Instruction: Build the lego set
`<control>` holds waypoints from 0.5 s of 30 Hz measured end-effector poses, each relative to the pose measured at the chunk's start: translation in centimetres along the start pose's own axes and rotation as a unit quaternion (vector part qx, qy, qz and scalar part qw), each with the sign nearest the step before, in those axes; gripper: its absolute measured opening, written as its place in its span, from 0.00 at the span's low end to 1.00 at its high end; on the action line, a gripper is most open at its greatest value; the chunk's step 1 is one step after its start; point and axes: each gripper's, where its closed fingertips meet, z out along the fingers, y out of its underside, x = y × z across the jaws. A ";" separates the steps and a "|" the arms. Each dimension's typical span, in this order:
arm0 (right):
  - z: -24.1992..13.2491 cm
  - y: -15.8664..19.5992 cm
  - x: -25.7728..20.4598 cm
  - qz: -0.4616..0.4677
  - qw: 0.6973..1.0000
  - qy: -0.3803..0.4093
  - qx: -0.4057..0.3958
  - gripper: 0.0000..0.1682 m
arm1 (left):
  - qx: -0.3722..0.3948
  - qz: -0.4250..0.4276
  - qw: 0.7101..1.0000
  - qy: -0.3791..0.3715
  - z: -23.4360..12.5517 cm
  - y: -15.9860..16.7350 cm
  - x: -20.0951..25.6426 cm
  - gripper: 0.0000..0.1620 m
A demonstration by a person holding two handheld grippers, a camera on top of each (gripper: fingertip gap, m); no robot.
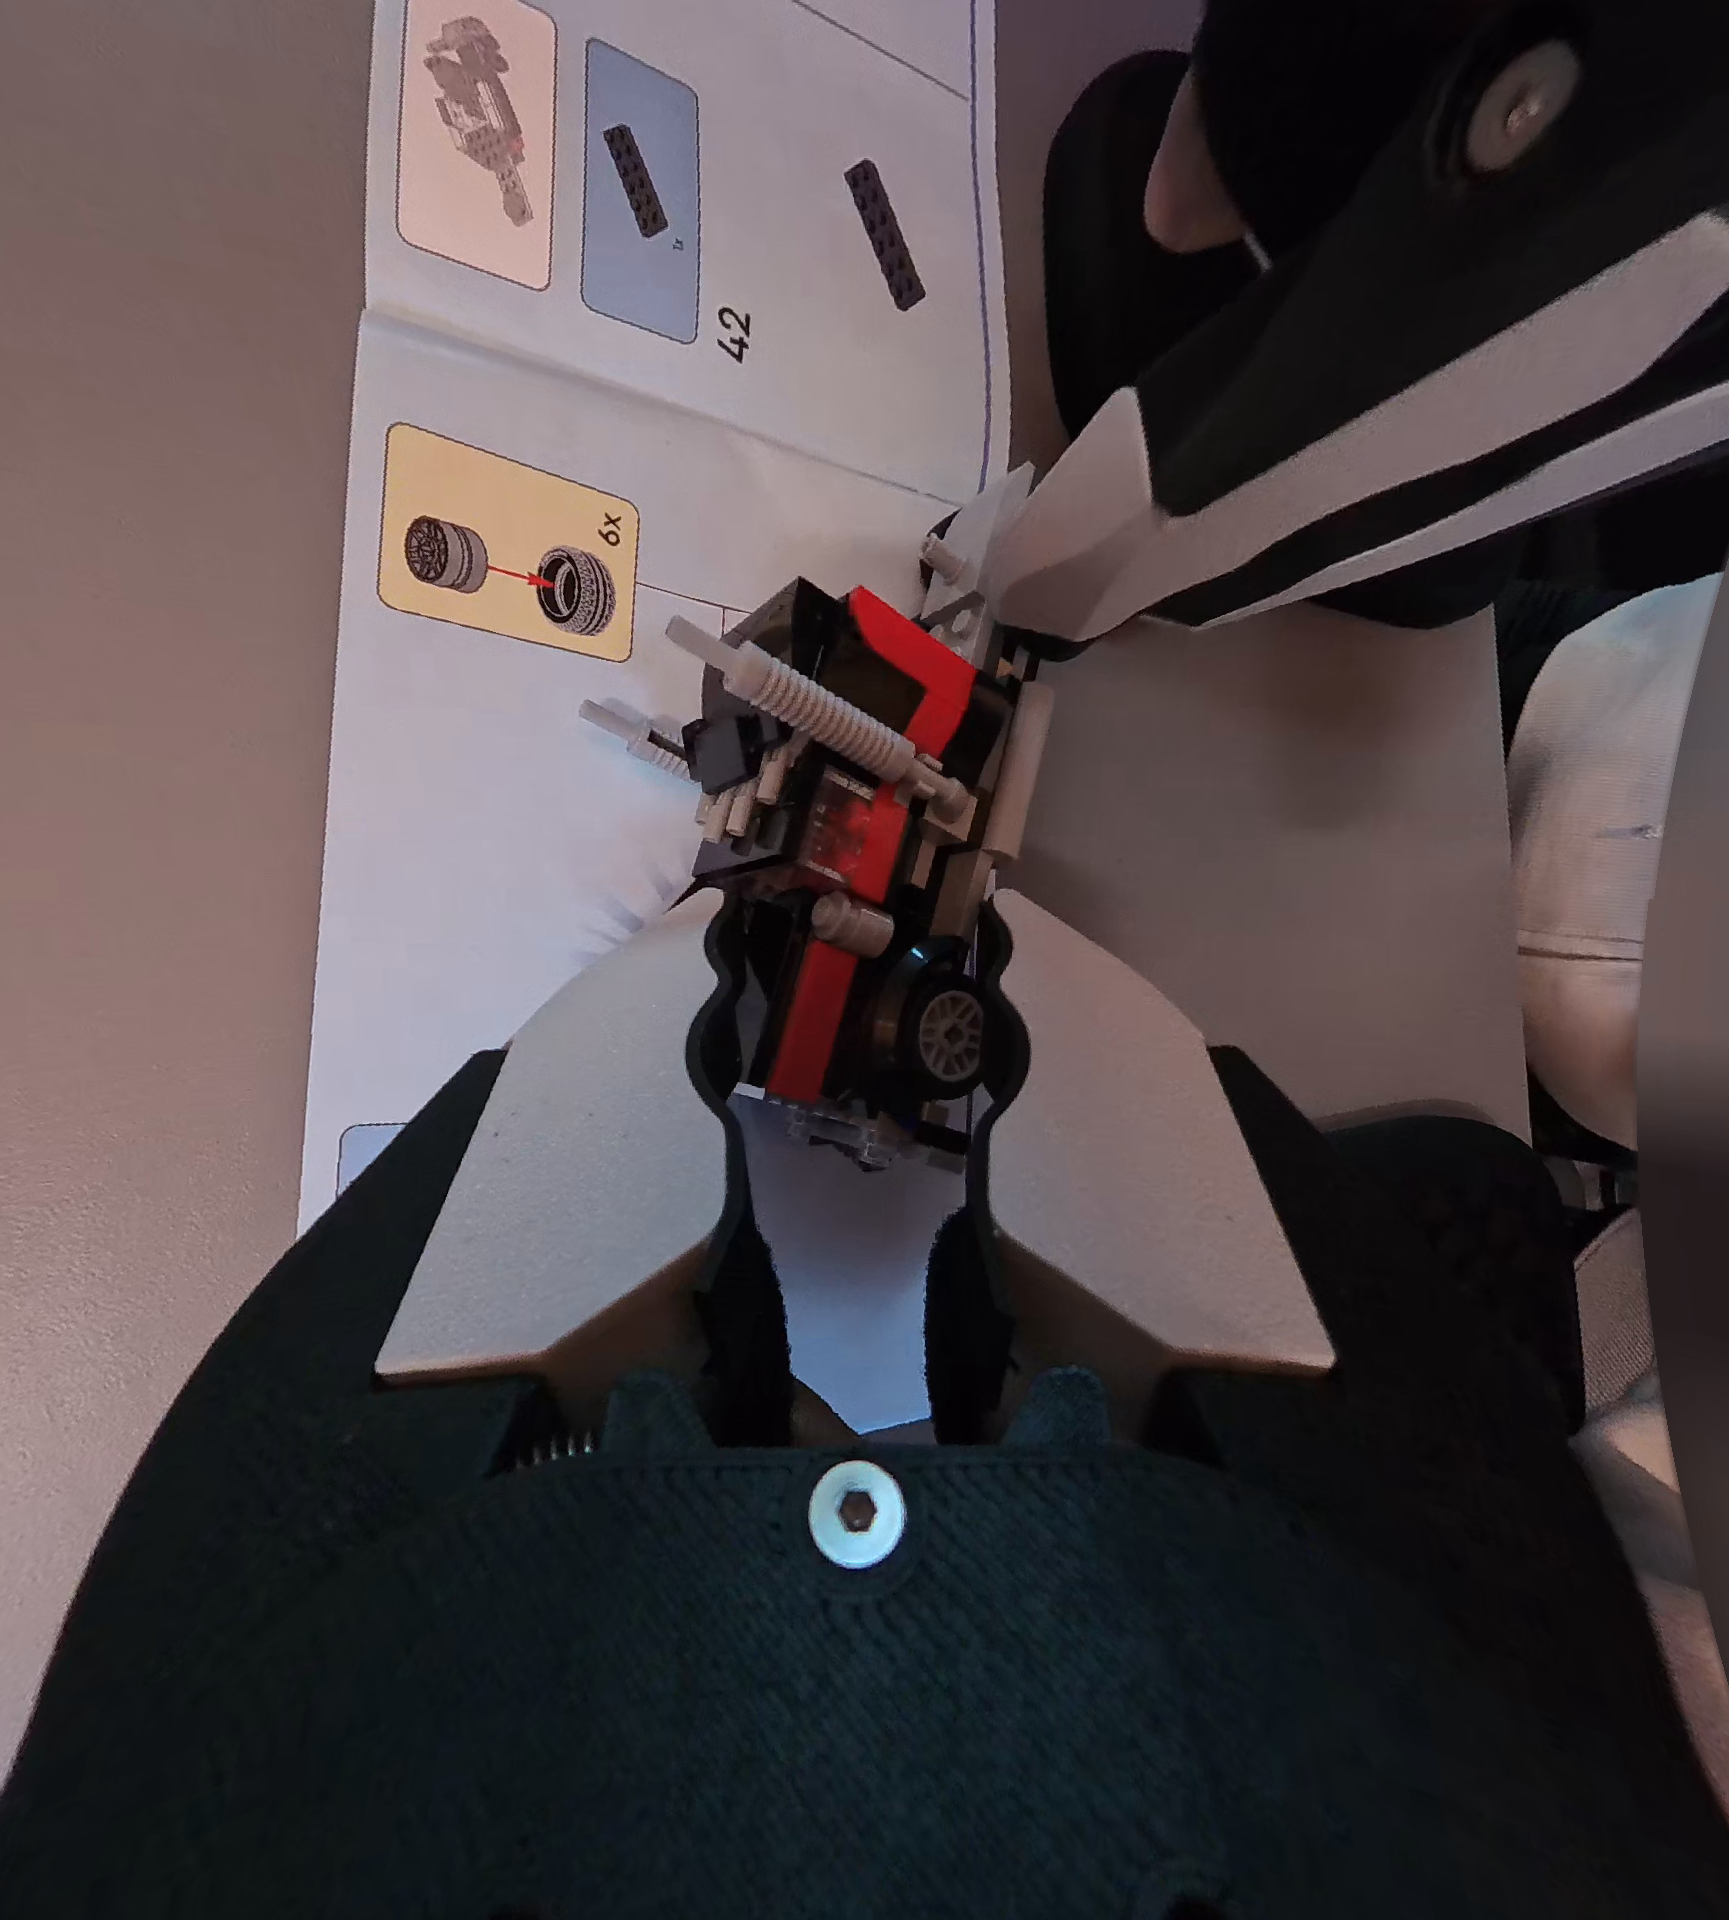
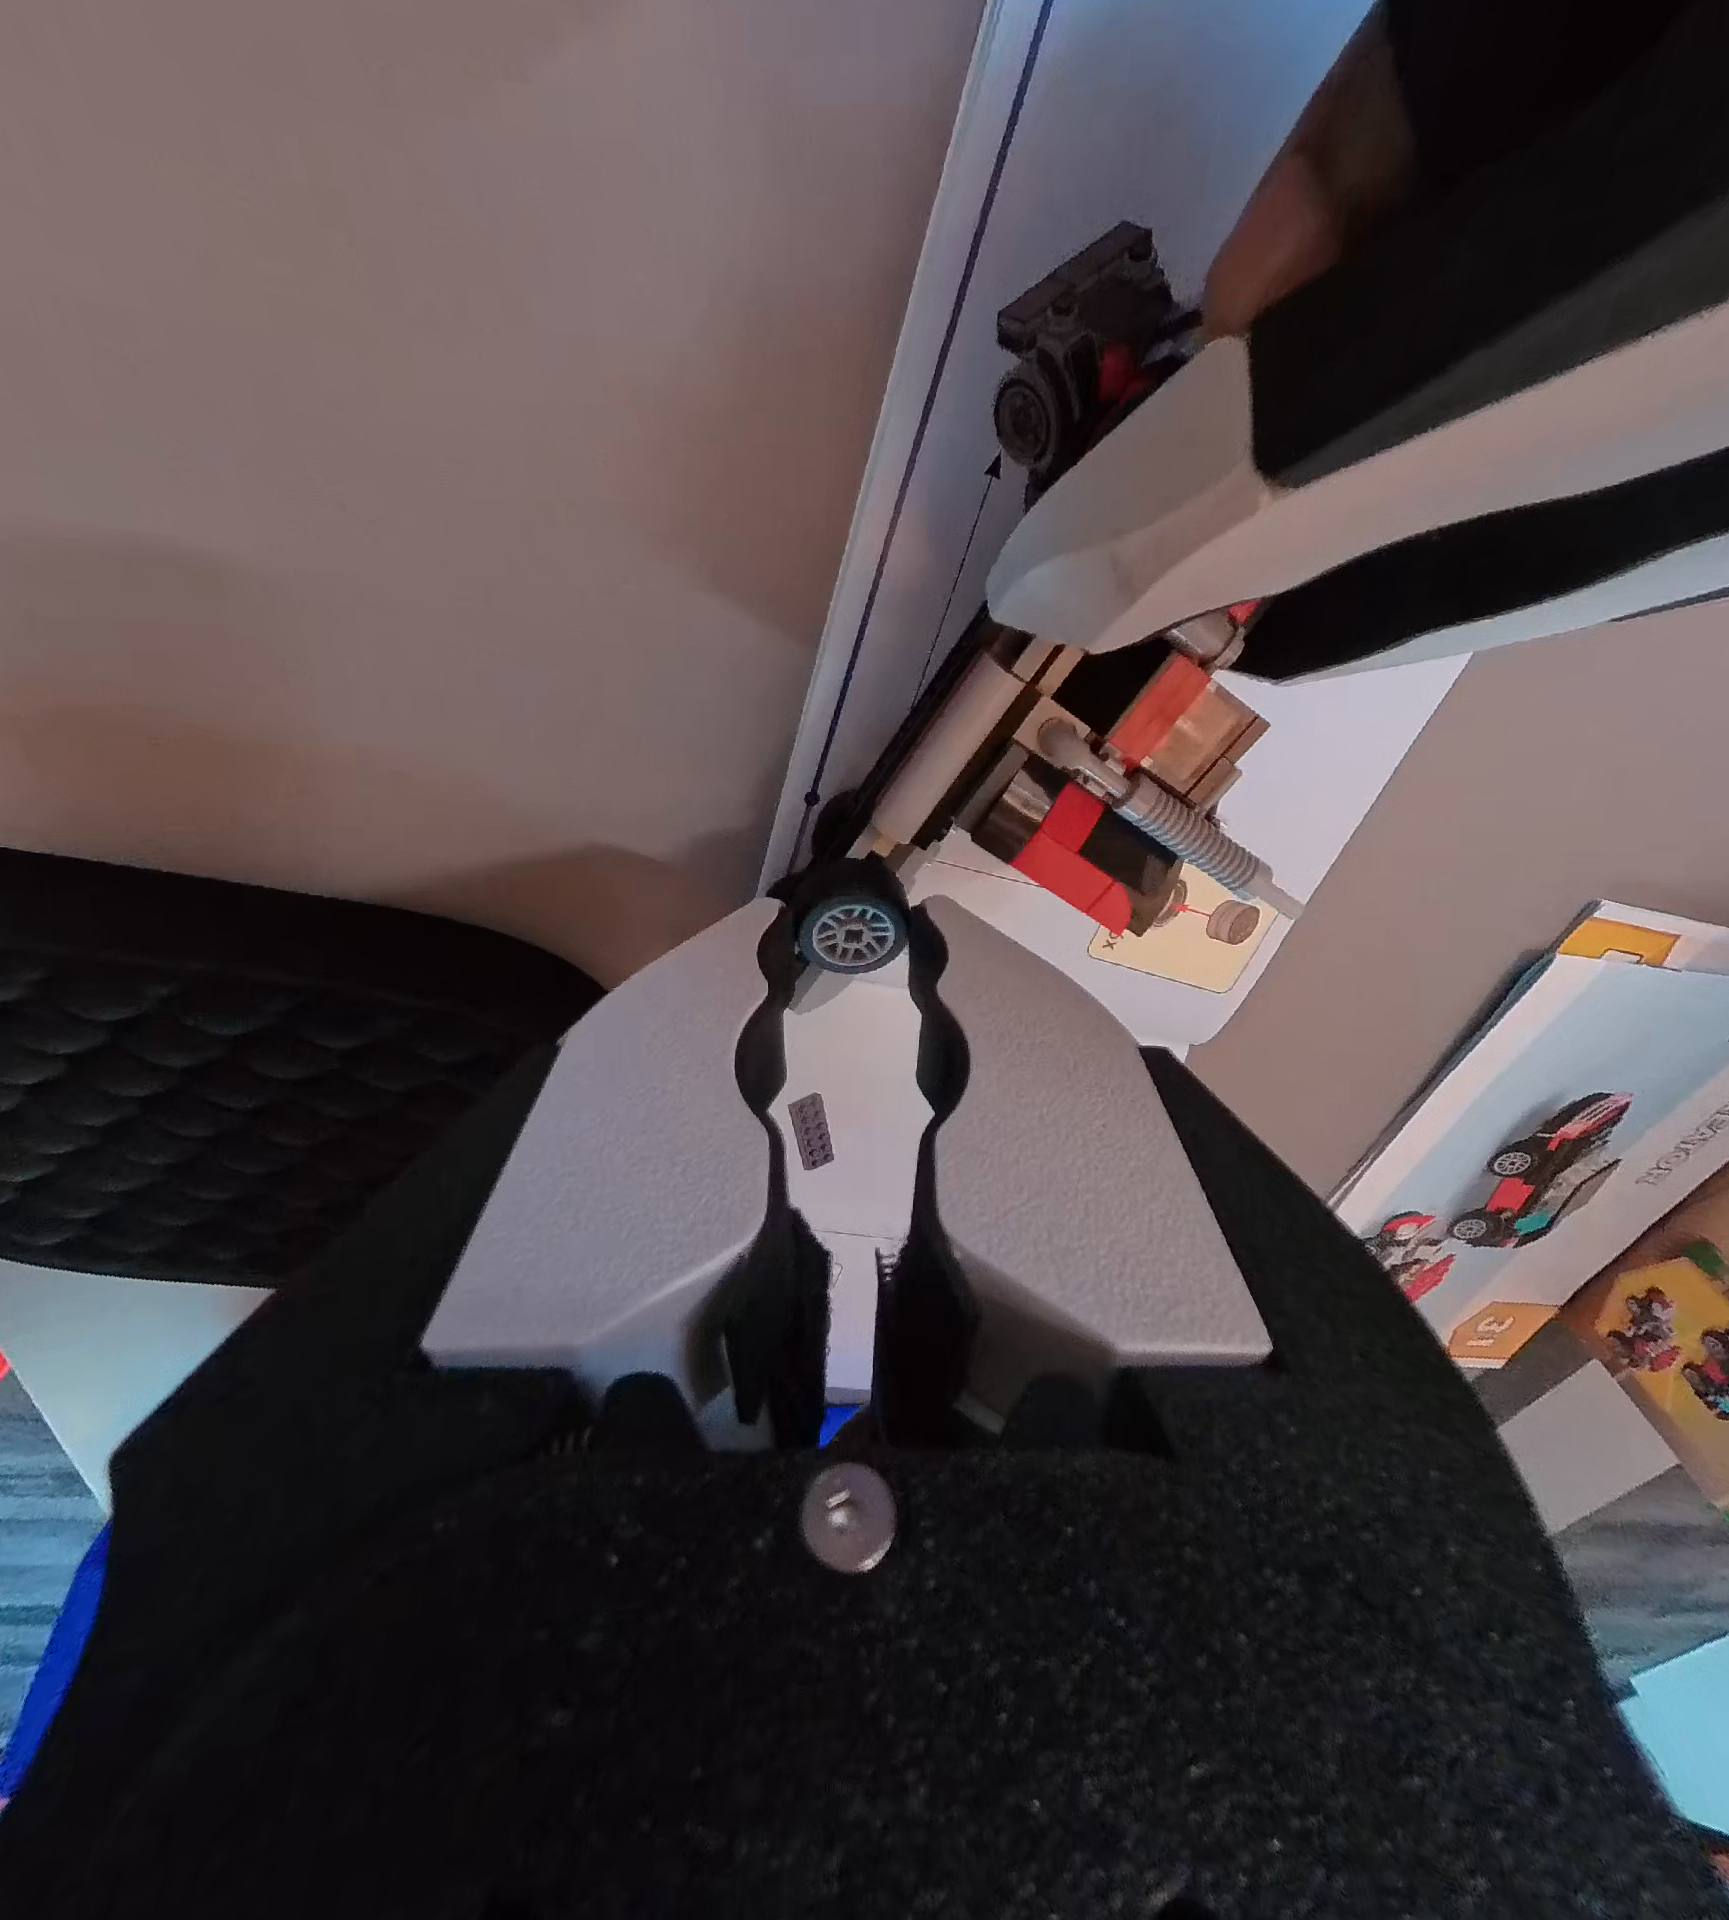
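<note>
Lego car, red and black and partly built, sits mid-frame clamped in my left hand-held gripper, while my right hand-held gripper pinches one wheel; more wheels seem left.

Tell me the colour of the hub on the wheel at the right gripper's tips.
Light grey spoked hub inside a black tyre; the right wrist view shows it best.

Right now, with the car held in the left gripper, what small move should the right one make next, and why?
Probably press the wheel straight onto its axle. The right gripper pinches it at the edge of the car, which the left gripper clamps steady above the instruction booklet.
</note>
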 end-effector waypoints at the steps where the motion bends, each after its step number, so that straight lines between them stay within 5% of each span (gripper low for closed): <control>1: 0.0 0.0 0.0 0.000 1.000 0.003 0.001 0.13 | 0.000 0.000 1.000 0.001 0.0 0.0 0.0 0.26; 9: 0.2 0.3 0.0 0.015 1.000 0.008 0.001 0.13 | 0.004 -0.002 1.000 0.005 0.0 0.0 0.0 0.27; 15: 0.2 0.3 0.0 -0.032 0.996 0.025 -0.073 0.13 | 0.004 -0.006 1.000 0.004 0.0 0.0 0.0 0.27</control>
